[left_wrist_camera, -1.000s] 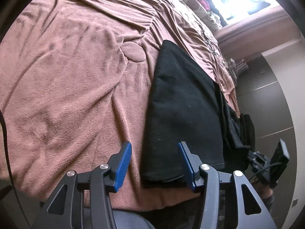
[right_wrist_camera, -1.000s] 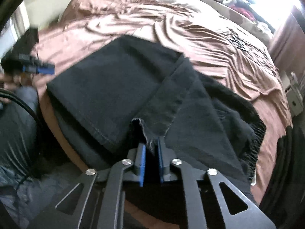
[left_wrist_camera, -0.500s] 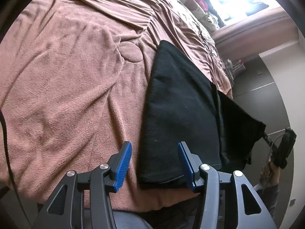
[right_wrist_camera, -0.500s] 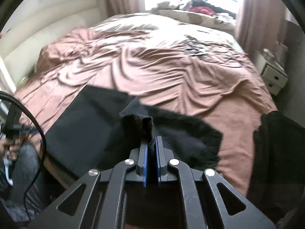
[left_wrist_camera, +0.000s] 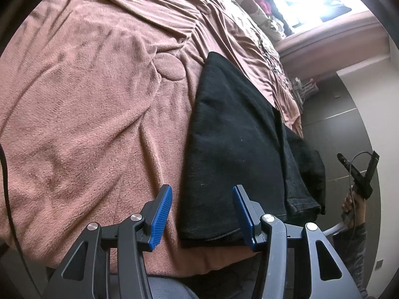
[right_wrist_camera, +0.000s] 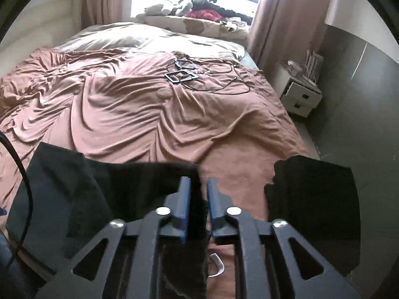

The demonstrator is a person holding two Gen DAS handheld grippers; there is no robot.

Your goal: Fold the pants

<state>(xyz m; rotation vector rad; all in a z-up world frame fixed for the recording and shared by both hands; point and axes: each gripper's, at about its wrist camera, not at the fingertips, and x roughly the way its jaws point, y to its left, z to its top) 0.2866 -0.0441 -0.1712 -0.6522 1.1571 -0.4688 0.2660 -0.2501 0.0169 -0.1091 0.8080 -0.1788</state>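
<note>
The black pants [left_wrist_camera: 237, 154] lie folded on the pink blanket [left_wrist_camera: 87, 104] near the bed's front edge. My left gripper [left_wrist_camera: 202, 214] is open and empty, its blue pads [left_wrist_camera: 160, 216] straddling the pants' near left edge from just above. In the right wrist view the pants [right_wrist_camera: 74, 186] spread at lower left. My right gripper [right_wrist_camera: 198, 199] has its jaws slightly parted with black pants fabric [right_wrist_camera: 195, 211] between them; whether it still pinches the fabric is unclear. The right gripper also shows in the left wrist view [left_wrist_camera: 359, 177], off the bed's right side.
Another dark garment [right_wrist_camera: 314, 209] lies at the bed's right edge. Cables and small frames [right_wrist_camera: 184, 74] lie mid-bed. A white nightstand [right_wrist_camera: 299, 97] stands right of the bed. Piled clothes [right_wrist_camera: 204, 12] sit by the window.
My right gripper has pulled back from the pants toward the bed's right side, its view rising toward the window, and its jaws have parted slightly. The left gripper has stayed in place, open.
</note>
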